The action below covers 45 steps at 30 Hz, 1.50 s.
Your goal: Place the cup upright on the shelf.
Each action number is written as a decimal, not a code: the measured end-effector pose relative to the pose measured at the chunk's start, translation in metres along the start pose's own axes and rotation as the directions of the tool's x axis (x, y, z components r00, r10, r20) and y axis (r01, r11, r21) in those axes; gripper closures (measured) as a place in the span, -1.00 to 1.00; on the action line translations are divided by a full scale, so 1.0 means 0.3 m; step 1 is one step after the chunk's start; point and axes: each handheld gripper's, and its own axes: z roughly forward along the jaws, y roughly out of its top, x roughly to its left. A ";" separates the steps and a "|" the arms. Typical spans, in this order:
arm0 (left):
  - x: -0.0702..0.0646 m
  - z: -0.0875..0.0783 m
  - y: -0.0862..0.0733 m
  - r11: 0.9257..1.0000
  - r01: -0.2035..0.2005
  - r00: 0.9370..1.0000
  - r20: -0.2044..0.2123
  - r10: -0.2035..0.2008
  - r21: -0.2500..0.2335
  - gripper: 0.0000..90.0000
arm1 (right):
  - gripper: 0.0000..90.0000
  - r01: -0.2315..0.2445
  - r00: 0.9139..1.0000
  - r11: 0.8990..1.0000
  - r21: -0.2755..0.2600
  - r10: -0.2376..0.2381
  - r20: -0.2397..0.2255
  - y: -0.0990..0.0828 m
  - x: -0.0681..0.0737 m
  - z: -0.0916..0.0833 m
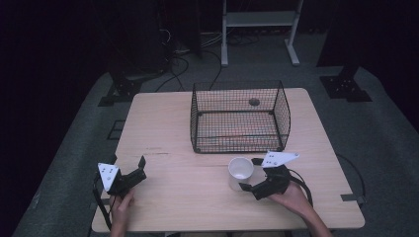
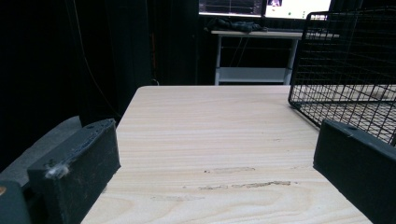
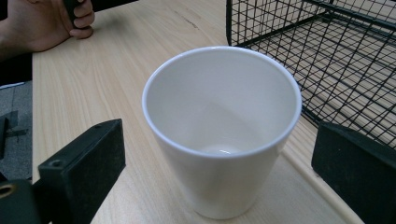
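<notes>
A white cup (image 1: 240,172) stands upright and empty on the wooden table (image 1: 168,128), just in front of a black wire basket (image 1: 239,116). My right gripper (image 1: 250,174) is open, its jaws on either side of the cup (image 3: 222,135) without visibly pressing it. The basket (image 3: 327,56) lies just beyond the cup. My left gripper (image 1: 142,167) rests open near the table's front left, with bare tabletop between its jaws (image 2: 215,177). The basket (image 2: 350,65) is ahead of it to the right.
The basket holds nothing but a small dark round spot (image 1: 254,102) seen through its back. A white shelf frame (image 1: 259,29) and cables stand on the floor behind the table. The person's left hand (image 3: 46,23) rests at the front left.
</notes>
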 end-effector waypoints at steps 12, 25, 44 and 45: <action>0.000 0.000 0.000 1.000 0.000 1.000 0.000 0.000 0.000 -1.00 | -0.95 0.001 1.000 1.000 0.014 -0.001 -0.018 0.006 0.002 0.037; 0.001 0.000 0.000 1.000 0.002 1.000 0.001 -0.002 0.000 -1.00 | -0.94 0.009 1.000 1.000 0.025 -0.008 -0.030 0.021 0.003 0.082; 0.002 0.000 0.000 1.000 0.005 1.000 0.000 -0.005 0.000 -1.00 | -0.58 0.011 1.000 1.000 0.023 -0.011 -0.018 0.030 -0.006 0.078; 0.002 0.000 0.000 1.000 0.005 1.000 0.000 -0.005 0.000 -1.00 | -0.58 0.011 1.000 1.000 0.023 -0.011 -0.018 0.030 -0.006 0.078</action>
